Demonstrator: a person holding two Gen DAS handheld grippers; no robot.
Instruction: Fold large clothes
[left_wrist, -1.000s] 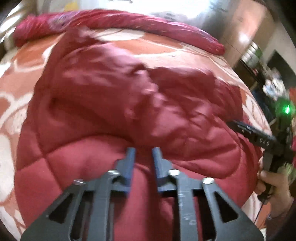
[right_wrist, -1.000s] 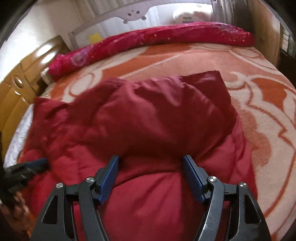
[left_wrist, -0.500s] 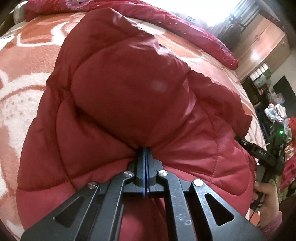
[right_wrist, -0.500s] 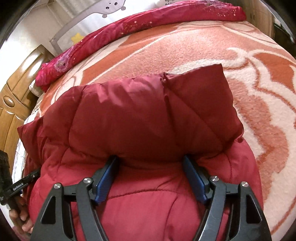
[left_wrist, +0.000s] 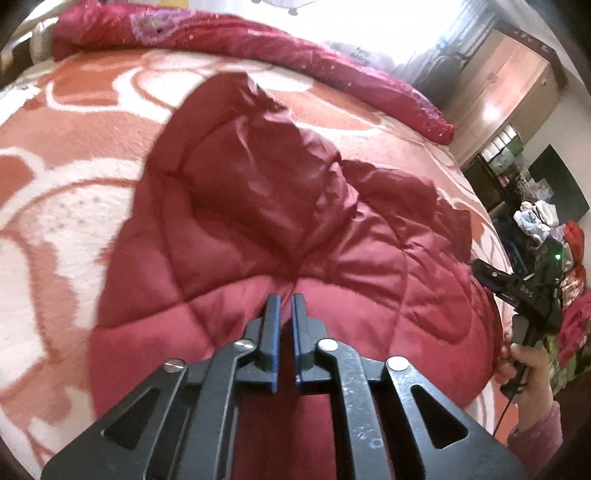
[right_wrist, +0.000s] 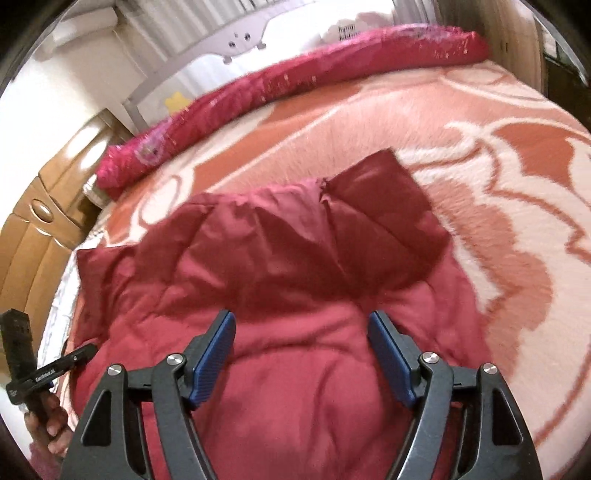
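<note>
A dark red quilted puffer jacket (left_wrist: 280, 206) lies on the bed, its upper part folded over the lower part. My left gripper (left_wrist: 285, 300) hovers just short of the fold's edge. Its jaws are opening, with a narrow gap and no fabric pinched between them. In the right wrist view the same jacket (right_wrist: 295, 266) fills the middle. My right gripper (right_wrist: 301, 321) stands open wide above the jacket's near half, its blue pads (right_wrist: 216, 354) not pressing on it. A hand (left_wrist: 524, 362) holds the other gripper at the jacket's right edge.
The bed is covered with an orange and white patterned blanket (left_wrist: 74, 184). A rolled magenta quilt (right_wrist: 295, 77) runs along its far side. A wooden wardrobe (left_wrist: 509, 81) and a pile of clothes (left_wrist: 569, 258) stand to the right, and wooden furniture (right_wrist: 37, 229) to the left.
Half a second ago my left gripper was shut on the jacket's fold; now it has let go and drawn back. The folded flap has dropped flat. The right gripper has drawn back too.
</note>
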